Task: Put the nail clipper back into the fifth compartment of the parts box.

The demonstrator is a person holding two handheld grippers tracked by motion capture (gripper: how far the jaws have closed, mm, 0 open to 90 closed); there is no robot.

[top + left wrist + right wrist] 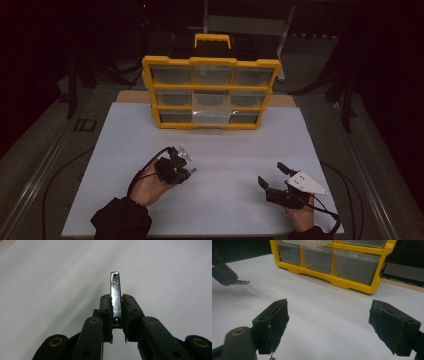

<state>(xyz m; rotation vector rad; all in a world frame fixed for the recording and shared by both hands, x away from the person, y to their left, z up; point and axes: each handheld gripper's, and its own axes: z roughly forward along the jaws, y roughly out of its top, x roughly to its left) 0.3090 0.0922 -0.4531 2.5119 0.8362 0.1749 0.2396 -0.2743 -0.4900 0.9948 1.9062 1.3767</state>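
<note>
From the high view, I have my left gripper point(189, 165) off the white board point(225, 150), in front of the yellow organizer point(212, 92). Its own view shows jaws pinching a metal strip point(116, 296), so pickup looks done. My right gripper point(328, 325) stands spread, empty; placing remains.

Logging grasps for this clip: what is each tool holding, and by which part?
The left tool is shut on a small flat metal piece, clamped by its lower end, holed tip sticking out. The right tool is open and holds nothing.
</note>
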